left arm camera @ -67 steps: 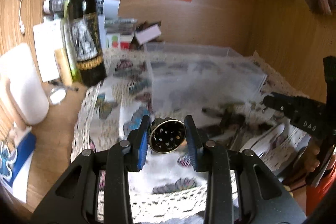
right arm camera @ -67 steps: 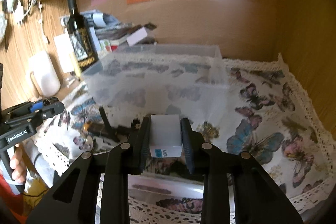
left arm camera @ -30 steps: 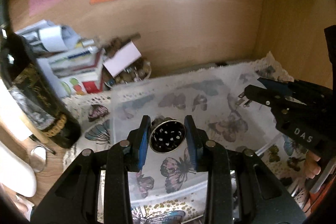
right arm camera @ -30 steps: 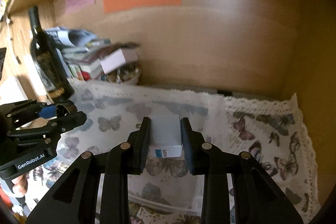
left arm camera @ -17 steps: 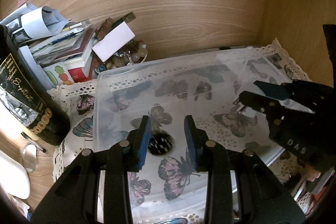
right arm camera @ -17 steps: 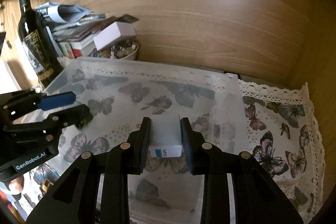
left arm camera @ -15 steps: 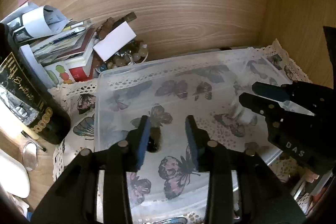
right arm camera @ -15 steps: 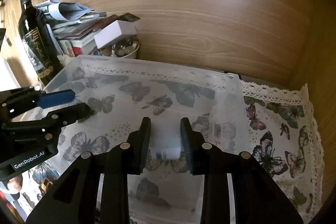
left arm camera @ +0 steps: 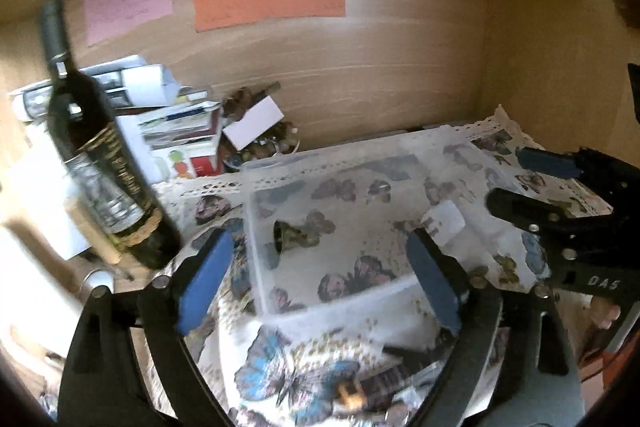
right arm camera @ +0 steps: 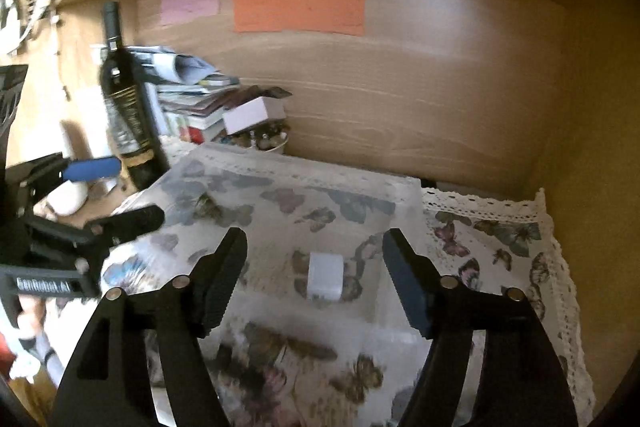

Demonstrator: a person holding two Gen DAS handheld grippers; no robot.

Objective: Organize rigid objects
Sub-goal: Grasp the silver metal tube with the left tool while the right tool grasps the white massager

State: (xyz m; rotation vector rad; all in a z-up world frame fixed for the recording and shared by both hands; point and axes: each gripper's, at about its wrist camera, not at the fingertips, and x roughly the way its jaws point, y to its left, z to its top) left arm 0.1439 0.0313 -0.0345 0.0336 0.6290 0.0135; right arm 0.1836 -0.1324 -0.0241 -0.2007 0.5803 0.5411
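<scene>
A clear plastic storage bin [right arm camera: 400, 195] sits on a butterfly-print lace-edged cloth [right arm camera: 520, 231] near the back edge of the wooden desk [right arm camera: 36, 131]. Inside the bin, a small round metal perforated piece [left arm camera: 285, 234] lies toward its left wall and a white rectangular box [right arm camera: 325, 275] toward its right wall, well apart. Left of the bin stands a dark glass wine bottle [right arm camera: 126, 99]. Behind the bin's back-left corner, a stack of papers and booklets [right arm camera: 196, 95] sits beside a bowl of small round items [right arm camera: 266, 143] with a white card box [right arm camera: 252, 115] on top.

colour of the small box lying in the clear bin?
White, with a small blue label at its near end; the small box shows best in the right wrist view.
</scene>
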